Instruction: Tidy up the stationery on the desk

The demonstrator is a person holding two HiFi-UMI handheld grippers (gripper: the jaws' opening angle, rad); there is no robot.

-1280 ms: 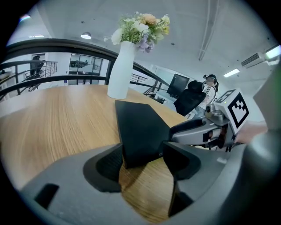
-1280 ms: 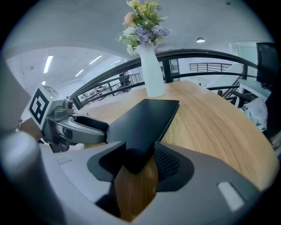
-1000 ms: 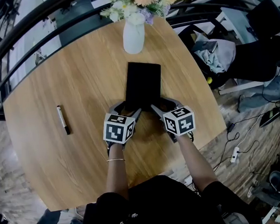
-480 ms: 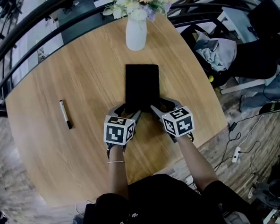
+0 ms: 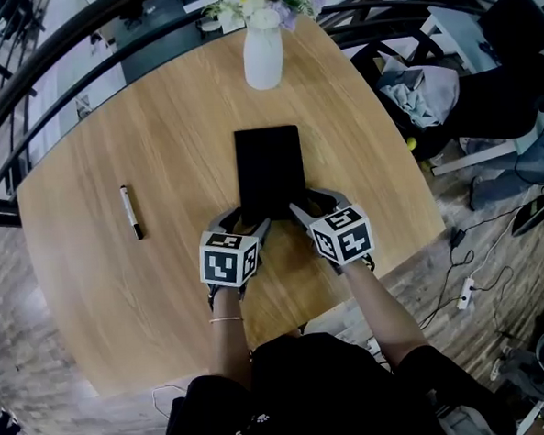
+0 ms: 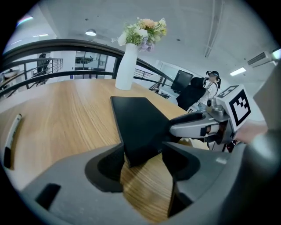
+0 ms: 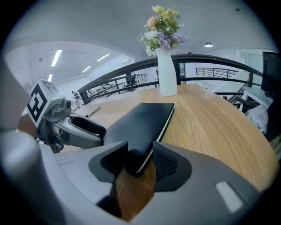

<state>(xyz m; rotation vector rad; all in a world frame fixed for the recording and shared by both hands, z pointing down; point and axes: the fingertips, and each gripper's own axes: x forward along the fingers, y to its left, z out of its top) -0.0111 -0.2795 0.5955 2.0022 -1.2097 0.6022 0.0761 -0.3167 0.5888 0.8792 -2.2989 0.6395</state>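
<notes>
A black notebook [image 5: 269,171] lies flat in the middle of the round wooden table [image 5: 120,295]. My left gripper [image 5: 246,218] straddles its near left corner [image 6: 136,123]. My right gripper [image 5: 313,205] straddles its near right corner [image 7: 140,123]. Both pairs of jaws stand wide and have just been closing a little. Each corner sits between the jaws, against the inner faces, and I see no firm pinch. A black and white pen [image 5: 131,212] lies alone to the left on the table.
A white vase [image 5: 264,56] with flowers stands at the table's far edge, beyond the notebook. A dark curved railing [image 5: 51,60] runs behind the table. Bags, cables and a chair lie on the floor to the right [image 5: 430,92].
Both grippers and the notebook have shifted together across the table. The notebook's tilt has straightened and its gap to the vase has grown. The pen has stayed where it was.
</notes>
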